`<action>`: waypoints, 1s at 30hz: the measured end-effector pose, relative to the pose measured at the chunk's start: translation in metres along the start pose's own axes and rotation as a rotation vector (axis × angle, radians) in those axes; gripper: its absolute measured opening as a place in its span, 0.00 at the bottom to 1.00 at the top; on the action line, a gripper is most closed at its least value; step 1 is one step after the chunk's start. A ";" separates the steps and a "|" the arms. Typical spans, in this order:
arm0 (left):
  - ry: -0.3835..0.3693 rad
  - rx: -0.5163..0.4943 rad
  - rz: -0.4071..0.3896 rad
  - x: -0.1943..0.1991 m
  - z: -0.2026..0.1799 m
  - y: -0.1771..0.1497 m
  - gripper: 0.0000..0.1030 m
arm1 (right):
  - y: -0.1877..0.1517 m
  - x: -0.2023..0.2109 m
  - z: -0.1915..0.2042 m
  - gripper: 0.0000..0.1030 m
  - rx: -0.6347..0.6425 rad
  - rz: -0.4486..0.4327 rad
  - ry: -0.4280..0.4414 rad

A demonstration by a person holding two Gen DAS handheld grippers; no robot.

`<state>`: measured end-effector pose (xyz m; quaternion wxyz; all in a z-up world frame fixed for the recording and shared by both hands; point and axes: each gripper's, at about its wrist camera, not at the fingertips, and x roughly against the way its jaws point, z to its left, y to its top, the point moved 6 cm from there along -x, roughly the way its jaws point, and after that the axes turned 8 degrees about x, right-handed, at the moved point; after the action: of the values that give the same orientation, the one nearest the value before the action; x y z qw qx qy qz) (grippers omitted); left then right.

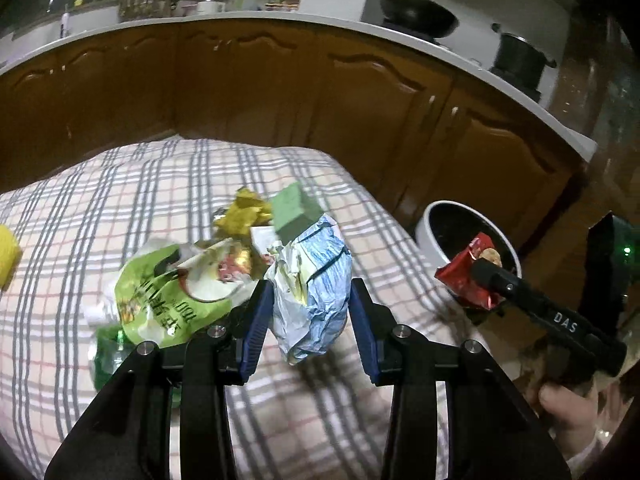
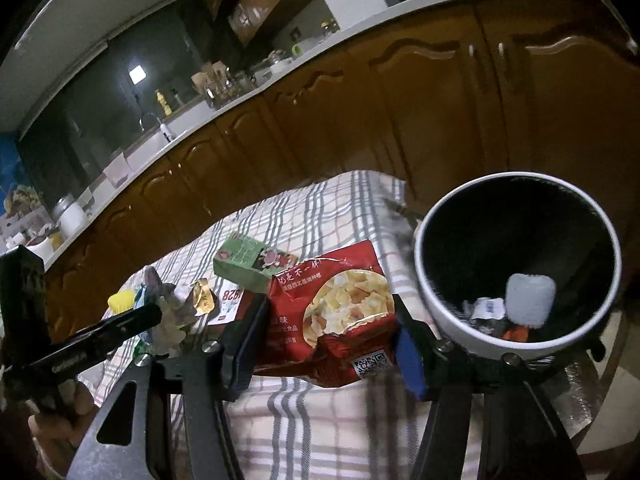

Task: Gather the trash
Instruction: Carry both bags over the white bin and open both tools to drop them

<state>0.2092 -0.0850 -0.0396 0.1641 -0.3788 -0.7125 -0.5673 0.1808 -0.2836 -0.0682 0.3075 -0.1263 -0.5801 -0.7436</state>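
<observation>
My left gripper [image 1: 310,300] is shut on a crumpled blue and white wrapper [image 1: 316,292], held above the checked tablecloth [image 1: 120,184]. My right gripper [image 2: 332,336] is shut on a red snack bag [image 2: 340,320], just left of the white trash bin [image 2: 436,304]; it also shows in the left wrist view [image 1: 480,268], with the red bag [image 1: 464,280] at the bin's rim [image 1: 424,232]. On the table lie a green bag [image 1: 160,292], a green box [image 1: 296,208] and a gold wrapper [image 1: 240,216].
The bin holds a white cup [image 2: 528,300] and scraps. A yellow object [image 1: 6,256] sits at the table's left edge. Brown kitchen cabinets [image 1: 280,92] stand behind the table, with a wok [image 1: 416,12] and pot [image 1: 516,56] on the counter.
</observation>
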 end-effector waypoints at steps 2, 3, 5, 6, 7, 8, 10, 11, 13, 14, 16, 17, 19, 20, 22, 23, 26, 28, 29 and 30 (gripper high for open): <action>-0.012 -0.014 -0.002 0.000 -0.009 0.000 0.37 | 0.001 0.006 -0.004 0.58 -0.007 -0.011 -0.006; -0.016 -0.023 -0.002 0.000 -0.013 0.000 0.37 | 0.001 0.009 -0.006 0.58 -0.011 -0.018 -0.010; -0.031 -0.041 0.000 -0.002 -0.024 -0.001 0.37 | 0.002 0.016 -0.012 0.58 -0.020 -0.031 -0.020; -0.035 -0.047 0.003 -0.003 -0.029 -0.003 0.37 | 0.002 0.018 -0.015 0.58 -0.023 -0.035 -0.025; -0.040 -0.054 0.006 -0.004 -0.034 -0.005 0.37 | 0.002 0.021 -0.019 0.58 -0.028 -0.039 -0.032; -0.047 -0.062 0.011 -0.005 -0.040 -0.005 0.37 | 0.002 0.023 -0.023 0.58 -0.033 -0.041 -0.038; -0.059 -0.081 0.015 -0.009 -0.050 -0.006 0.37 | 0.002 0.028 -0.031 0.58 -0.041 -0.047 -0.052; -0.062 -0.088 0.014 -0.010 -0.054 -0.006 0.37 | 0.002 0.030 -0.036 0.58 -0.046 -0.050 -0.059; -0.071 -0.107 0.016 -0.014 -0.065 -0.006 0.37 | 0.003 0.035 -0.045 0.58 -0.057 -0.059 -0.072; -0.075 -0.114 0.017 -0.015 -0.070 -0.006 0.37 | 0.004 0.037 -0.048 0.58 -0.061 -0.062 -0.079; -0.086 -0.130 0.021 -0.020 -0.081 -0.005 0.37 | 0.004 0.041 -0.058 0.58 -0.071 -0.068 -0.095; -0.090 -0.137 0.022 -0.020 -0.085 -0.005 0.37 | 0.004 0.043 -0.063 0.58 -0.076 -0.071 -0.102; -0.098 -0.153 0.023 -0.025 -0.097 -0.004 0.37 | 0.005 0.047 -0.072 0.58 -0.084 -0.075 -0.117; -0.103 -0.162 0.024 -0.027 -0.103 -0.003 0.37 | 0.006 0.048 -0.076 0.58 -0.087 -0.078 -0.124; -0.110 -0.174 0.026 -0.030 -0.112 -0.002 0.37 | 0.006 0.051 -0.081 0.58 -0.088 -0.082 -0.140; -0.115 -0.184 0.027 -0.033 -0.118 -0.001 0.37 | 0.007 0.052 -0.085 0.58 -0.090 -0.083 -0.146; -0.123 -0.201 0.032 -0.040 -0.130 0.000 0.37 | 0.009 0.056 -0.092 0.58 -0.098 -0.089 -0.163; -0.129 -0.212 0.037 -0.046 -0.138 0.002 0.37 | 0.011 0.057 -0.097 0.58 -0.100 -0.094 -0.172; -0.130 -0.216 0.040 -0.049 -0.142 0.003 0.37 | 0.012 0.058 -0.101 0.58 -0.102 -0.096 -0.176; -0.132 -0.219 0.043 -0.052 -0.145 0.003 0.37 | 0.013 0.058 -0.105 0.58 -0.103 -0.097 -0.177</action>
<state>0.2169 -0.2379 -0.0282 0.0868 -0.4463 -0.6473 -0.6117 0.1611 -0.4025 -0.0568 0.2118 -0.1787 -0.5713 -0.7725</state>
